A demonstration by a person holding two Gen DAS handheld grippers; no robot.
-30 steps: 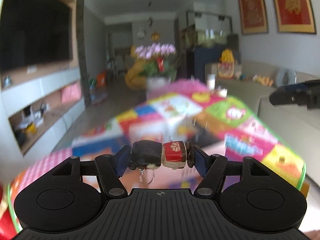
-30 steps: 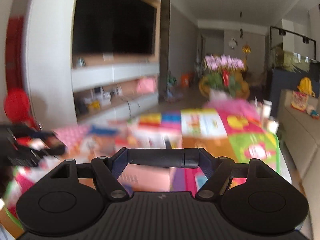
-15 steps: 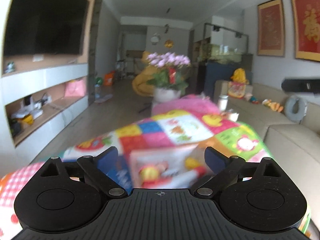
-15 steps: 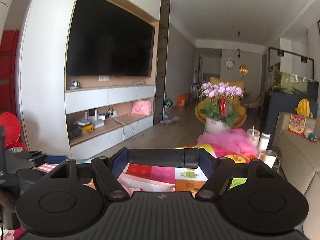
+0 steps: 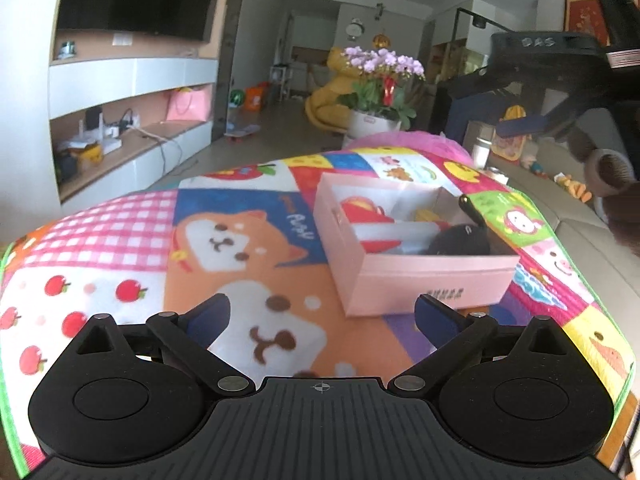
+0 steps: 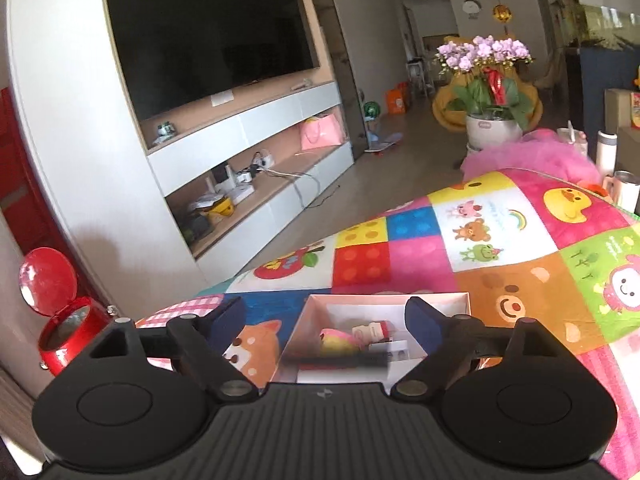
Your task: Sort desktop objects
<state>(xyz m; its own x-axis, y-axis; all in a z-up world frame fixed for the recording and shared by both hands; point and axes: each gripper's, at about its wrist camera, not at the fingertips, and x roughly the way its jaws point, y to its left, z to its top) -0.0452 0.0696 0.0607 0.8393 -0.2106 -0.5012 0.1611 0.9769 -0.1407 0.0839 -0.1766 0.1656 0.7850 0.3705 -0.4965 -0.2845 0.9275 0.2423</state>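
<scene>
The pink box (image 5: pixel 416 276) sits open-topped on the colourful patchwork mat (image 5: pixel 248 240), toward that cloth's right side in the left wrist view, on the squares just right of the orange cartoon dog. Inside it lie a red and white item (image 5: pixel 366 216) at the left, something yellow near the middle, and a dark rounded thing (image 5: pixel 460 240) with a black stick-like part rising from it at the right; what each is cannot be made out. From the right wrist view the same box (image 6: pixel 304 320) shows directly below, with a pale pink and yellow toy (image 6: pixel 336 340), a small red-capped white figure (image 6: pixel 374 330) and a blurred dark bar-shaped thing (image 6: pixel 340 362) across its near end. The left gripper (image 5: pixel 322 314) hangs short of the box, its blue-padded fingers spread wide and opening, nothing between them but the mat. The right gripper (image 6: pixel 322 316) is over the box, its jaws parting too, with no pad touching anything; in the left view it appears as a dark shape (image 5: pixel 560 80) high above the box's far right. Beyond the mat lie a heap of pink fabric (image 6: pixel 528 156), a potted orchid (image 6: pixel 488 80), white cups and a bottle (image 6: pixel 604 152) at the right edge, a wall television (image 6: pixel 208 28) over open shelves, and a red lidded bin (image 6: pixel 60 320) on the floor at the left.
</scene>
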